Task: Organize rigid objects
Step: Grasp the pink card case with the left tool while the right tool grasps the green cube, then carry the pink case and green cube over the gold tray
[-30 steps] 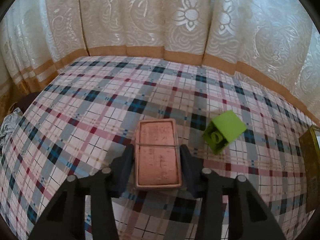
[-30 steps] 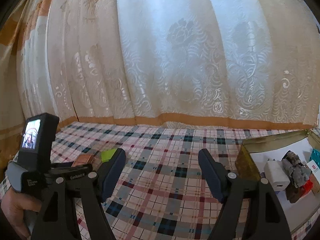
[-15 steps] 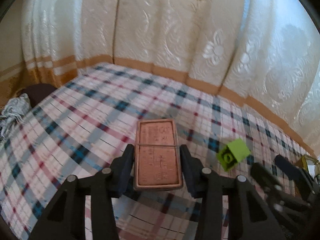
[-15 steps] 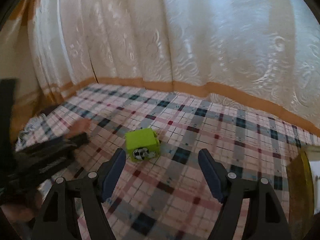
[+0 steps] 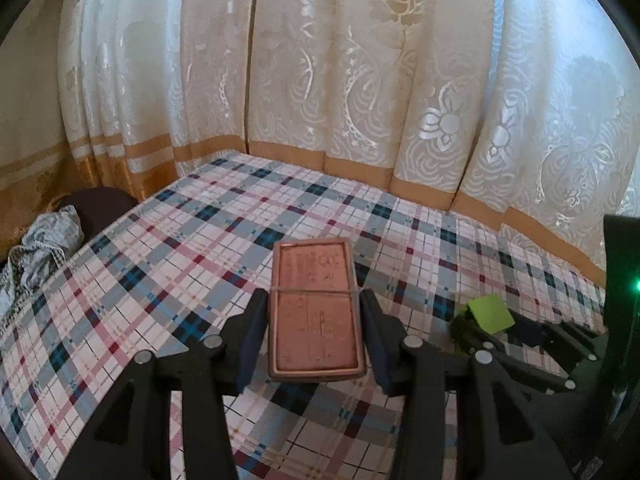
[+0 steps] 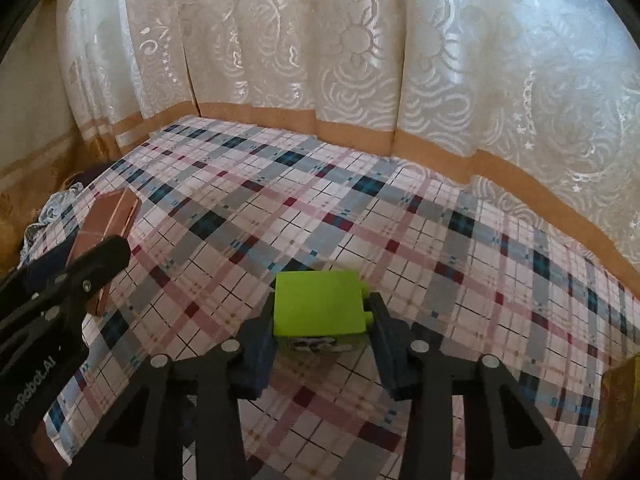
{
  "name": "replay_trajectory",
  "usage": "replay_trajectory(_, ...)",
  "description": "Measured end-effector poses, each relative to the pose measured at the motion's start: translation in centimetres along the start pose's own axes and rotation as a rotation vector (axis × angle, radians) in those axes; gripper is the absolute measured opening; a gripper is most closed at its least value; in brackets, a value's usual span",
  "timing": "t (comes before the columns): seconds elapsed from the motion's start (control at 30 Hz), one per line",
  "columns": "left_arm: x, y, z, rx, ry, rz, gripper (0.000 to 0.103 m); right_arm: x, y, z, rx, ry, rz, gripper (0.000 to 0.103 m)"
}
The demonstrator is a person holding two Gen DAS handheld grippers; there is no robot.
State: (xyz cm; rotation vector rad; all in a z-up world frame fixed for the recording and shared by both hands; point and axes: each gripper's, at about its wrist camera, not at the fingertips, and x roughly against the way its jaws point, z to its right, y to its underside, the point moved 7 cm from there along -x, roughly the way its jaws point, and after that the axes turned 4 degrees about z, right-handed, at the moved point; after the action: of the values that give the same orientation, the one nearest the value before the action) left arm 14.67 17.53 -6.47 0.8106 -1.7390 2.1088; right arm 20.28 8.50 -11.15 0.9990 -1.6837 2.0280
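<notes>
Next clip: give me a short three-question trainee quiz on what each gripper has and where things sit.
1. True or false: the left gripper holds a flat pinkish-brown box.
2. What lies between the right gripper's fingers? A) white charger B) green block C) grey cloth
3. Fill in: everything sits over a ____ patterned tablecloth.

Key: 1 true: both pads press its long sides. 2 B: the jaws have just been closing on it, pads at its sides. 3 plaid.

Daylight thru curtain [image 5: 360, 80], soft shadows; fisheye warp, dark corners.
</notes>
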Motion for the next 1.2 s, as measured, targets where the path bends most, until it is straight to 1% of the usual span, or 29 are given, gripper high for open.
replay_trajectory(0.13, 0.8, -0.4, 0.5, -0.026, 0.003, 0.041, 0.045, 2.3, 0.5, 0.9, -0.006, 0.05, 0.062, 0.045)
replay_trajectory(0.2, 1.1, -0.5, 0.7, -0.043, -0.005, 0.061, 0.045, 4.4, 0.9, 2.2, -0.04, 0.074, 0.11, 0.045)
replay_trajectory(0.37, 2.0, -0.5, 1.6, -0.07, 0.009, 0.104, 0.045, 9.1, 2.7, 5.4, -0.12, 0.097, 0.18, 0.045)
replay_trajectory(0.5, 2.9, 0.1, 2.5, -0.054, 0.053, 0.115, 0.045, 12.9, 4.9, 8.1, -0.139, 0.154, 0.239, 0.045)
replay_trajectory(0.6, 3.9, 1.2, 3.6, -0.062, 0.088, 0.111, 0.045, 14.9, 6.8, 9.6, -0.142, 0.206, 0.261, 0.045)
replay_trajectory(0.7, 4.7, 2.5, 5.3, -0.093, 0.109, 0.094, 0.045, 16.4, 8.5, 11.1, -0.159, 0.224, 0.267, 0.045)
replay_trajectory(0.77, 5.5, 3.0, 6.0, -0.094, 0.118, 0.094, 0.045, 17.1, 9.3, 11.9, -0.174, 0.234, 0.275, 0.045)
replay_trajectory(0.83, 6.5, 3.0, 6.7, -0.097, 0.12, 0.113, 0.045, 17.6, 9.6, 12.5, -0.177, 0.246, 0.278, 0.045)
replay_trajectory(0.93, 7.7, 2.9, 7.8, -0.098, 0.124, 0.133, 0.045, 18.6, 9.6, 13.1, -0.205, 0.221, 0.294, 0.045)
replay_trajectory(1.07, 8.6, 2.7, 9.4, -0.095, 0.126, 0.136, 0.045, 20.2, 9.4, 13.4, -0.174, 0.238, 0.331, 0.045)
replay_trajectory(1.2, 9.3, 2.4, 11.2, -0.103, 0.133, 0.143, 0.045, 21.6, 9.7, 14.6, -0.166, 0.257, 0.349, 0.045)
